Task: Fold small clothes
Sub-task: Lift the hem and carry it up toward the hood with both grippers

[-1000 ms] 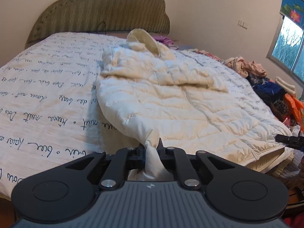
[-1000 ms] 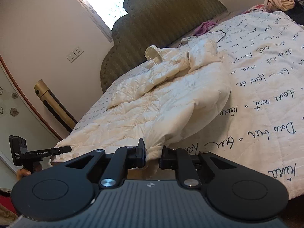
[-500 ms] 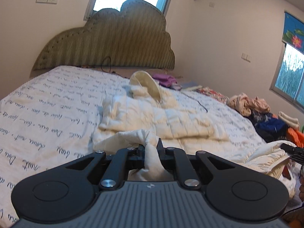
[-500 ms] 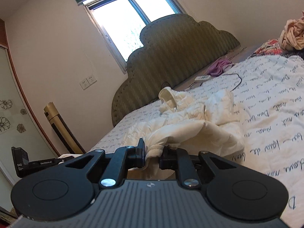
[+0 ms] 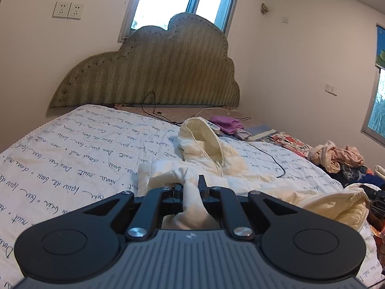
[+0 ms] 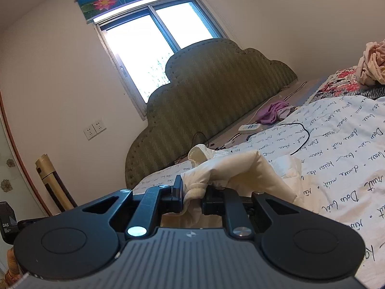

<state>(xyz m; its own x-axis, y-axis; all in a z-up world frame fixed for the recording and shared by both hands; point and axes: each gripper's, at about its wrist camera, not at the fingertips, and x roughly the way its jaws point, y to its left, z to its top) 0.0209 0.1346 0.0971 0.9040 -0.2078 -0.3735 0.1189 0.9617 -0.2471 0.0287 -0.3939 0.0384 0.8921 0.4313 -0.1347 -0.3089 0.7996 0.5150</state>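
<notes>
A cream quilted hooded jacket [image 5: 211,154] lies on the bed, its hood toward the headboard. My left gripper [image 5: 190,187] is shut on the jacket's bottom hem, pinching a bunch of cream fabric between its jaws and holding it up over the jacket's body. My right gripper [image 6: 193,190] is shut on the other bottom corner of the jacket [image 6: 240,168], which drapes forward from its jaws. The right gripper also shows at the right edge of the left wrist view [image 5: 373,193], with the lifted hem beside it.
The bed has a white quilt [image 5: 72,149] with blue script and a green headboard [image 5: 156,72]. A black cable [image 5: 269,154], a remote [image 6: 249,127] and a purple garment [image 5: 226,124] lie near the head. A pile of clothes [image 5: 336,156] lies on the right.
Both grippers have lifted the jacket's bottom hem and carried it forward toward the hood, doubling the lower half over the body. The views have tilted up toward the headboard and windows.
</notes>
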